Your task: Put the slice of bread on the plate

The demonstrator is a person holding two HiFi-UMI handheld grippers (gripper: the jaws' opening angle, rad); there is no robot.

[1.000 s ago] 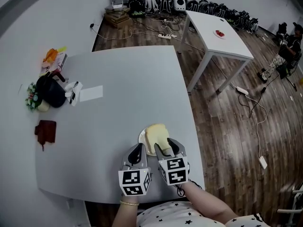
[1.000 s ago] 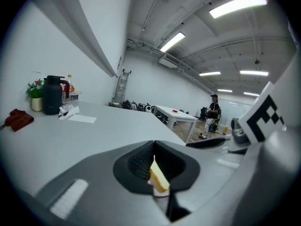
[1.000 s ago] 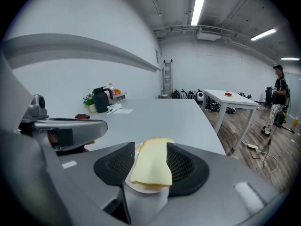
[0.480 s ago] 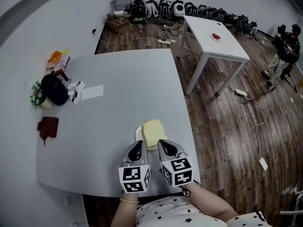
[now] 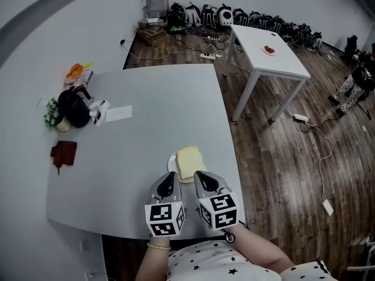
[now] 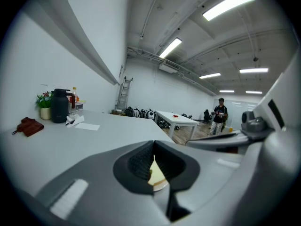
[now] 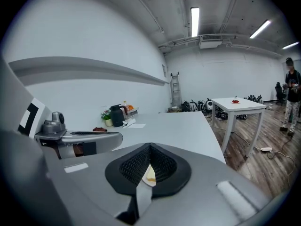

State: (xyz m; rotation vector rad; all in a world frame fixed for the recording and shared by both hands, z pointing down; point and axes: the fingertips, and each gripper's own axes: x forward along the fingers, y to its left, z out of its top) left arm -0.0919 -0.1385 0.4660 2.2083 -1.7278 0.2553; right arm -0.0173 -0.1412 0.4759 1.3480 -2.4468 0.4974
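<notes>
A pale slice of bread (image 5: 188, 161) lies flat on a small white plate (image 5: 171, 164) near the front edge of the grey table (image 5: 152, 110). Both grippers hover just short of it on my side, apart from it. My left gripper (image 5: 170, 180) is shut with nothing in it, and so is my right gripper (image 5: 201, 179). In the left gripper view the bread (image 6: 156, 175) and plate rim (image 6: 162, 186) show below the closed tips of the left gripper (image 6: 153, 145). Under the closed right gripper (image 7: 149, 148) in the right gripper view, a sliver of bread (image 7: 149, 174) shows.
At the table's far left stand a black kettle (image 5: 75, 111), a small plant (image 5: 53, 115), a sheet of paper (image 5: 119, 113) and a dark red cloth (image 5: 63, 153). A white table (image 5: 269, 48) stands on the wooden floor beyond, and a person (image 5: 360, 78) at far right.
The right gripper's jaws, open at the bread's near edge a second ago, have shut. Both grippers have drawn back toward me and risen a little. The bread stays on the plate.
</notes>
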